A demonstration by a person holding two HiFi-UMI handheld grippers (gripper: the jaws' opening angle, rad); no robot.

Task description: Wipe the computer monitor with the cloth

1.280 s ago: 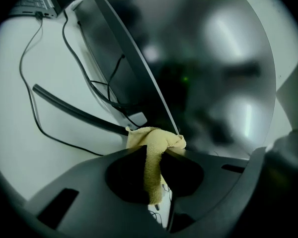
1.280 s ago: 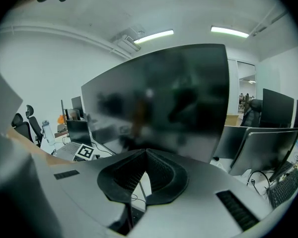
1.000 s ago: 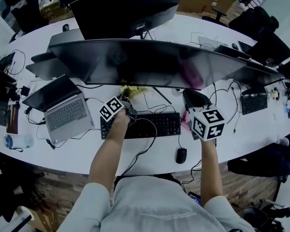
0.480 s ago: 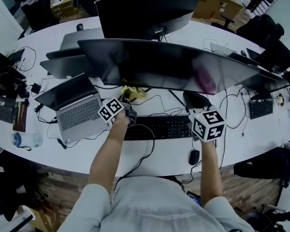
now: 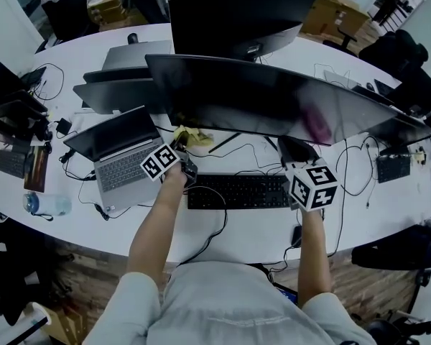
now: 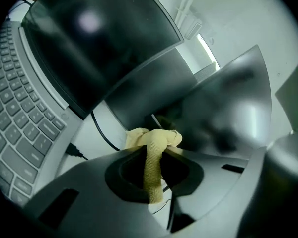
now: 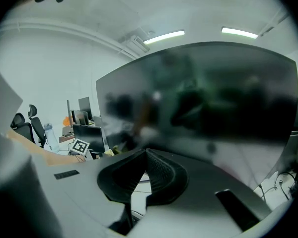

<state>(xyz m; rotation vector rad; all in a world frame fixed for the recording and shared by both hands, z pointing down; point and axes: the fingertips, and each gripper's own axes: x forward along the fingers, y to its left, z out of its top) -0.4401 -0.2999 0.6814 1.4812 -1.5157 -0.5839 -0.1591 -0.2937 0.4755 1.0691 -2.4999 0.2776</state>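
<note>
A yellow cloth [image 6: 154, 155] sits just left of centre in the head view, low against the bottom edge of the computer monitor [image 5: 273, 103]. In the left gripper view the cloth forms a narrow strip. Its long axis runs straight up and down the middle of the frame, ending in a crumpled bunch at the top. That bunch points toward the monitor's dark screen.

The left gripper [image 5: 179, 155] has its jaws clamped on the strip, with the bunch spilling out past the tips. Its marker cube sits at the left of centre in the head view, at the end of a bare forearm.

The monitor is wide and curved. Its long axis runs from the upper left to the right edge of the head view, and the screen is dark.

The right gripper [image 5: 293, 148] is held right of centre, pointing up at the lower right part of the screen. In the right gripper view its jaws meet at the tips with nothing between them, and the dark screen fills most of the frame behind them.

A black keyboard [image 5: 237, 191] lies on the white table [image 5: 223, 239] between the two grippers. An open laptop [image 5: 118, 157] sits to the left, beside the left gripper. A second monitor [image 5: 237, 13] stands behind, at the top of the frame.
</note>
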